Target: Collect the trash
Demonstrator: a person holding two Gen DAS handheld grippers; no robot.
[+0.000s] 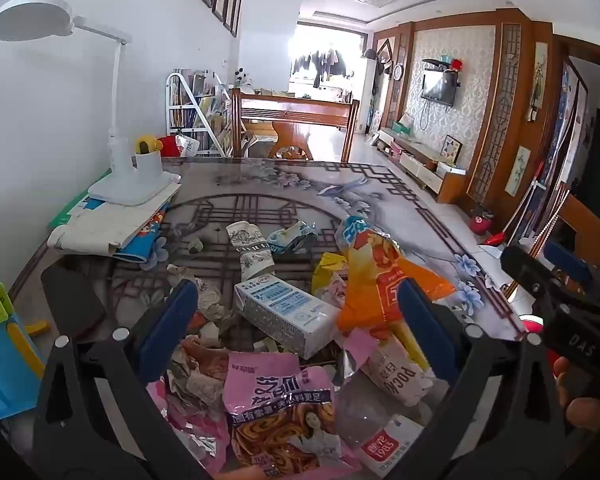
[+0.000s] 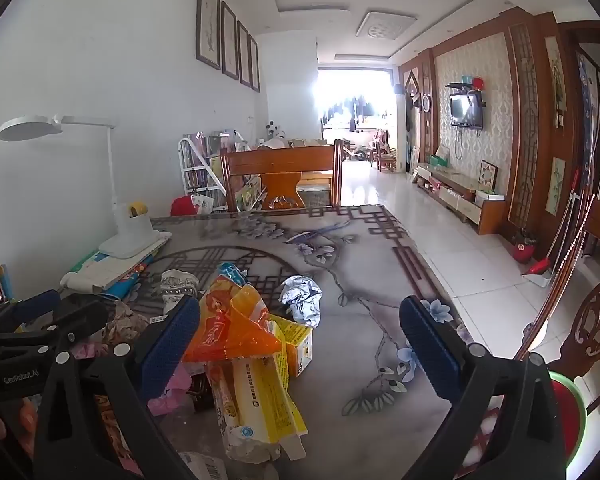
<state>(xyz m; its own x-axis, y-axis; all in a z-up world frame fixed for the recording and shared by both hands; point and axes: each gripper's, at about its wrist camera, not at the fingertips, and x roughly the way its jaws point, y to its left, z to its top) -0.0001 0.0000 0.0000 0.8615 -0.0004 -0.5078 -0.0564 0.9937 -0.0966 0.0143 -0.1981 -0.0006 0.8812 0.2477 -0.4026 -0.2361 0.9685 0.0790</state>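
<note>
While both grippers gape, trash pile (image 1: 292,320) covers table (image 1: 380,196).

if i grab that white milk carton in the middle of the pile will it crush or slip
The white milk carton lies on its side with its walls still square, so it probably holds shape under a light pinch, though it would likely dent if empty. Its printed faces look smooth, so it may slip. The wrappers against it will probably shift.

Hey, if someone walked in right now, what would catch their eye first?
A heap of wrappers and cartons at the near end of the patterned table: an orange wrapper, a white milk carton, a pink snack bag. A white desk lamp stands at the far left corner.
</note>
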